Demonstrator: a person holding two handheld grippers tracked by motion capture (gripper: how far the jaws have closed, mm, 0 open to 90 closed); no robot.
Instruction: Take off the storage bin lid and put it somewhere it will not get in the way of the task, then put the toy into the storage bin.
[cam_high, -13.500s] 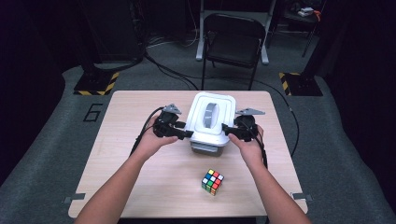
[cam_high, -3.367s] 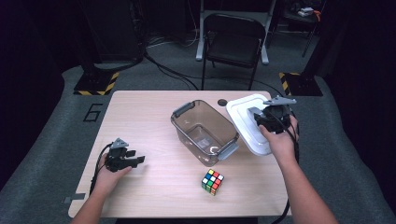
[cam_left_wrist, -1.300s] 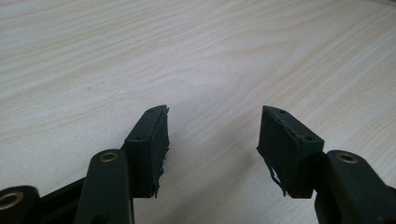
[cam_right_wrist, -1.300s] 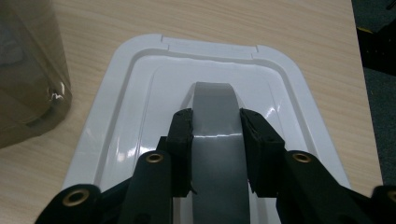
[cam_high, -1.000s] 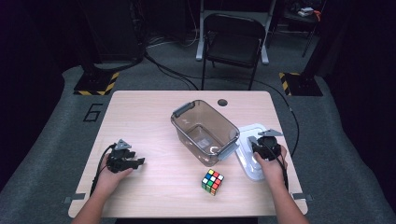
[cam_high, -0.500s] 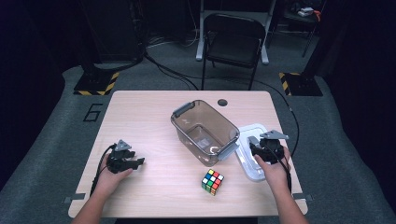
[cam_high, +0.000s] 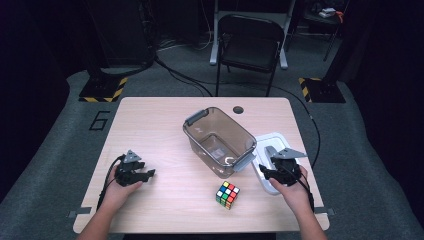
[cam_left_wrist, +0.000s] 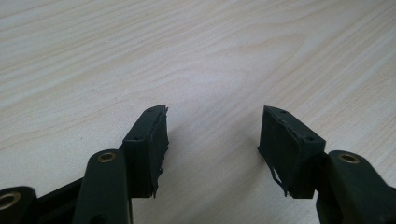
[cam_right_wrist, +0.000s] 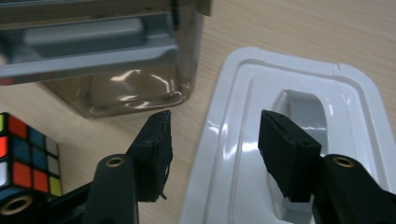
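The right gripper (cam_high: 272, 172) hovers over the white lid (cam_high: 267, 145) by the bench's right edge; its jaws have just been opening, empty. The left gripper (cam_high: 145, 174), jaws apart and empty, sits near the left edge.

Colours on the pale wood-grain table (cam_high: 165, 130)

White lid (cam_right_wrist: 299, 154); smoky brown see-through bin (cam_high: 220, 140) with grey latches; cube (cam_high: 227, 195) showed red, blue, yellow, white, green and orange squares on black. Both grippers, left (cam_high: 146, 174) and right (cam_high: 264, 172), were black with grey top plates. Floor grey, yellow-black hazard stripes behind.
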